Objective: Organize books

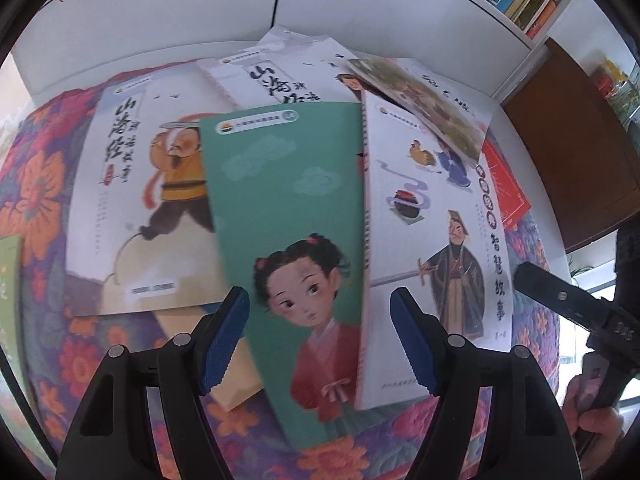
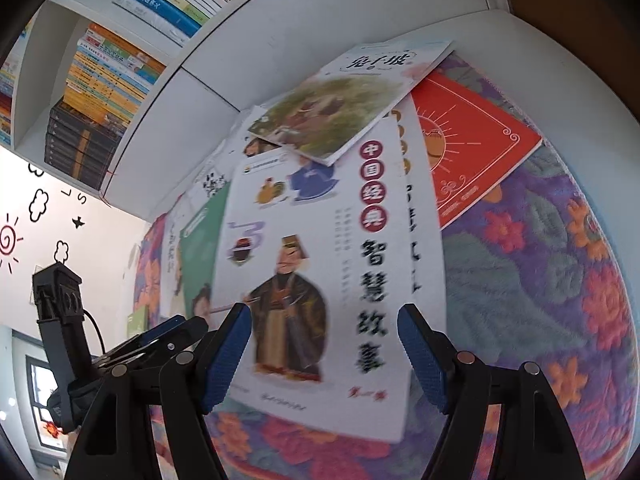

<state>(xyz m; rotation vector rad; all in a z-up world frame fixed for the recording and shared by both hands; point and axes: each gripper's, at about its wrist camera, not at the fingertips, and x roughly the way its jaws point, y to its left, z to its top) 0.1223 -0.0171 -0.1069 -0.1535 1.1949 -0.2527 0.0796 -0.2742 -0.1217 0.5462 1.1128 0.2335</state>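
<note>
Several picture books lie overlapping on a floral cloth (image 1: 36, 200). My left gripper (image 1: 320, 332) is open above a green book with a girl on its cover (image 1: 288, 208). Left of it lies a white book with an orange-robed man (image 1: 140, 184). My right gripper (image 2: 324, 344) is open above a white book with a robed swordsman (image 2: 320, 264), which also shows in the left wrist view (image 1: 432, 208). A landscape-cover book (image 2: 340, 108) lies on its far end, beside a red book (image 2: 468, 148). The right gripper shows at the left view's right edge (image 1: 568, 300).
A white bookshelf with stacked books (image 2: 100, 80) stands behind the table. A white panel (image 1: 160, 24) backs the far table edge. A dark wooden cabinet (image 1: 572, 132) stands at the right. A green book edge (image 1: 8, 300) lies far left.
</note>
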